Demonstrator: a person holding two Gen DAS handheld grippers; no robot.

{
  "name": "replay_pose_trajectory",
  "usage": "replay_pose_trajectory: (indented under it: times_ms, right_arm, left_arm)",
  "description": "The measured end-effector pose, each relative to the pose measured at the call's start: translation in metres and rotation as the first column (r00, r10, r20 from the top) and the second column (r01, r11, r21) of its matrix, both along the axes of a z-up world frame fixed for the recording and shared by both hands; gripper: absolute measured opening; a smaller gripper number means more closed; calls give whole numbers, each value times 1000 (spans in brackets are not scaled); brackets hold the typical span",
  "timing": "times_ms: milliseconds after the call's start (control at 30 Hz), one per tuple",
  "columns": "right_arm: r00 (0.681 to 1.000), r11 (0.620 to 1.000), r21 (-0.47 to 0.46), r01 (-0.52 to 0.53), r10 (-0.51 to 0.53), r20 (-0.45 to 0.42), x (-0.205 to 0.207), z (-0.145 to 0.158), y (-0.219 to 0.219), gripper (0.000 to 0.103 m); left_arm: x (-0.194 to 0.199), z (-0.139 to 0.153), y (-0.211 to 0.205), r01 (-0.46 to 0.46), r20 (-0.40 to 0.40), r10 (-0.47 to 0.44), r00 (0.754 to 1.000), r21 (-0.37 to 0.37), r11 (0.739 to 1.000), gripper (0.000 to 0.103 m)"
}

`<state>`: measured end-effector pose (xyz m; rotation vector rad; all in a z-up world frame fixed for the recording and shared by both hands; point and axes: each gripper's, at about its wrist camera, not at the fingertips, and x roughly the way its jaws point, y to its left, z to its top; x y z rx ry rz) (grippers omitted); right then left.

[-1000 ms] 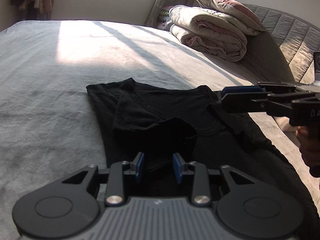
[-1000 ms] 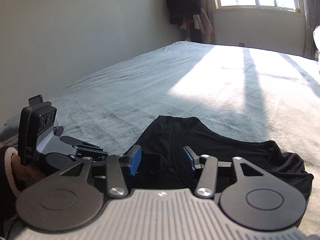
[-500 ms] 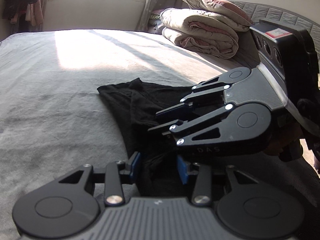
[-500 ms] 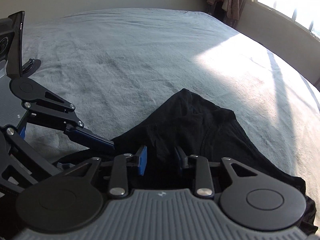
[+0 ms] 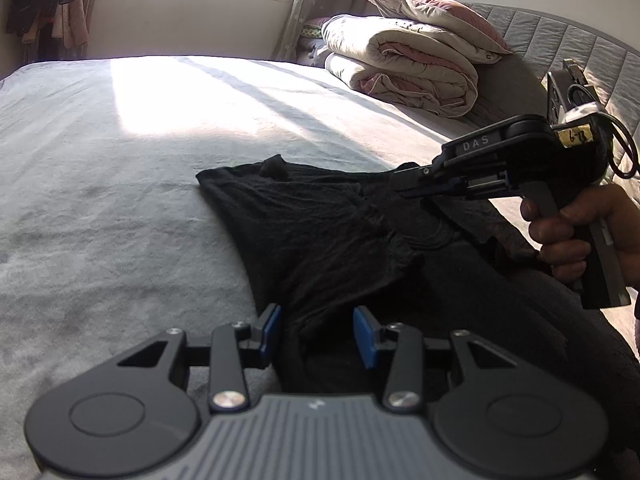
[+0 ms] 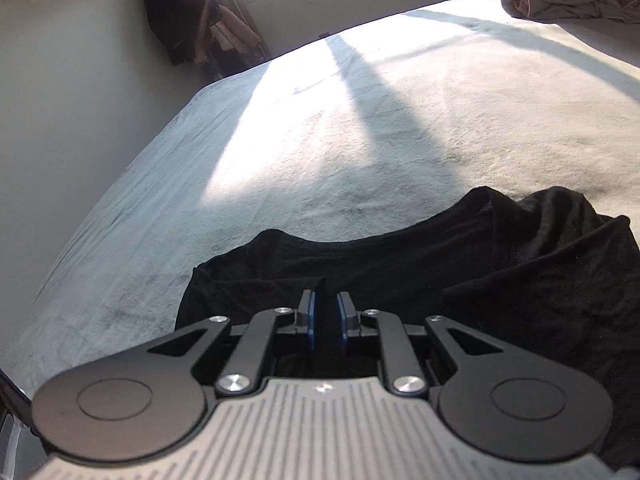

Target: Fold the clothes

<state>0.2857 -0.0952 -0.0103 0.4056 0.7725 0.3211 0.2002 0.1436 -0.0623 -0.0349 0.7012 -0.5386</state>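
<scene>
A: On the grey bed (image 5: 100,216), your black shirt (image 5: 320,224) lies rumpled near its edge, folded quilts (image 5: 404,64) stacked by the headboard.

B: And your grippers?

A: Your left gripper (image 5: 318,334) stands spread over a ridge of fabric. Your right gripper (image 6: 325,320) is closing, a fold of shirt between its pads.

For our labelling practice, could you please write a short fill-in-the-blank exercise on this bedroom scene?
1. The crumpled cotton garment lying on the grey bed cover is ___ in colour.
2. The folded beige quilts lie stacked beside the bed's quilted grey ___.
3. The right tool has ___ pads, with a fold of the garment between them.

Missing words: black; headboard; blue
</scene>
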Motion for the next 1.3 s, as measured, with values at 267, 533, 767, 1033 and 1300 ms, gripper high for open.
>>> replay_pose_trajectory:
  times_ms: [267,533,767,1033,1300]
  right_arm:
    - [992,980,171,-97,110,-67,-49,-12,17,44]
    - [999,990,143,6,1,-44,-53,-29,39,12]
    - [996,989,136,57,-46,-81,-59,-35,37,7]
    - [998,996,92,21,-15,-65,-85,-22,15,18]
    - [998,994,-96,52,-53,-15,-152,5,-49,47]
  left_arm:
    - [-7,2,-11,-19,49,14,999,98,995,35]
    - [-10,5,-11,-65,59,57,997,150,987,7]
    - [-12,5,-10,-36,30,31,999,179,983,7]
    - [-18,21,3,-92,-32,96,995,91,992,30]
    - [-58,30,-15,-44,-25,46,999,95,994,32]
